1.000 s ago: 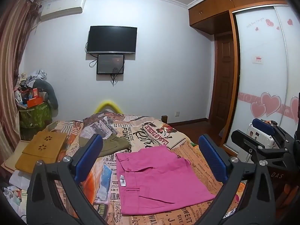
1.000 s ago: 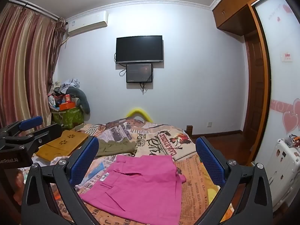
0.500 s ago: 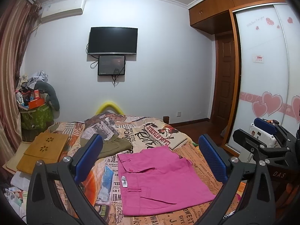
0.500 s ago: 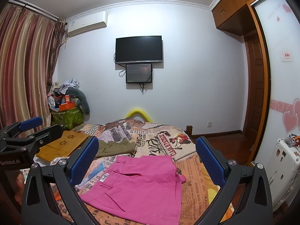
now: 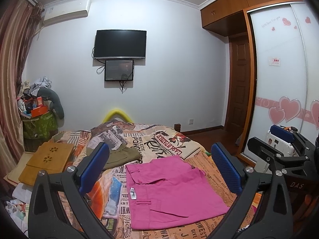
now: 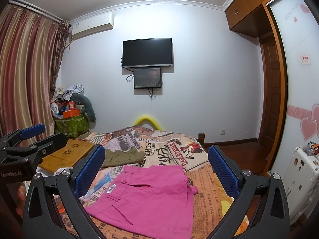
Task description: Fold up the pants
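Observation:
Pink pants lie folded into a flat rectangle on the printed bedspread, waistband and white label toward the left. They also show in the right wrist view. My left gripper is open and empty, held above the near edge of the pants. My right gripper is open and empty, also above the pants. Each gripper shows in the other's view: the right one at the right edge, the left one at the left edge.
Folded olive pants lie farther back on the bed. A wooden lap tray sits at the bed's left side. A cluttered green bin stands by the curtain. A white suitcase and wardrobe are on the right.
Both views have shifted only slightly; the pants lie as before. Both grippers stay open and empty.

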`<state>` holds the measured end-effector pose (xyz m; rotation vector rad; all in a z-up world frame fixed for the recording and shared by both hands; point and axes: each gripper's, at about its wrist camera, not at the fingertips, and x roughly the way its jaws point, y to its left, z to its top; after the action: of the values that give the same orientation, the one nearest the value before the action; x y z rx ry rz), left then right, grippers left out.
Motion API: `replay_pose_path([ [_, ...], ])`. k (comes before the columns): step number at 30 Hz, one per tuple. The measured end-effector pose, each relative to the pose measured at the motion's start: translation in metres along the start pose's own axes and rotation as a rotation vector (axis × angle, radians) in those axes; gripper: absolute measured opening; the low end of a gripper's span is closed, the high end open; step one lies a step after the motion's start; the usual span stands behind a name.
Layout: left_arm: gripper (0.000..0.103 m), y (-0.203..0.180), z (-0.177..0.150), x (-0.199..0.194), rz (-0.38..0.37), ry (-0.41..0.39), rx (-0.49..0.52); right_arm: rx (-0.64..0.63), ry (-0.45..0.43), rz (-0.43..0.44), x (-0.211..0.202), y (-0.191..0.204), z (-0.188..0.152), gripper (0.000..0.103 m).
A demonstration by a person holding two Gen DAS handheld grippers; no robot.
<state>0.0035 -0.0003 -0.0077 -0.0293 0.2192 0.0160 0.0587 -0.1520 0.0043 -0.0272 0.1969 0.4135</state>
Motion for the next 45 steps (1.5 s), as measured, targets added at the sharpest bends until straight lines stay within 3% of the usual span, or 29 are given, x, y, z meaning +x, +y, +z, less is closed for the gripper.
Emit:
replay_pose_path([
  [34,0.103,-0.001,0.003,0.007,0.001,0.005,0.005,0.005,0.005,-0.002,0.000,-0.004,0.002,0.103],
  [45,0.103,0.004,-0.005,0.039,0.034,0.078,0.002,0.012,0.043,-0.018,0.019,-0.014,-0.005,0.103],
])
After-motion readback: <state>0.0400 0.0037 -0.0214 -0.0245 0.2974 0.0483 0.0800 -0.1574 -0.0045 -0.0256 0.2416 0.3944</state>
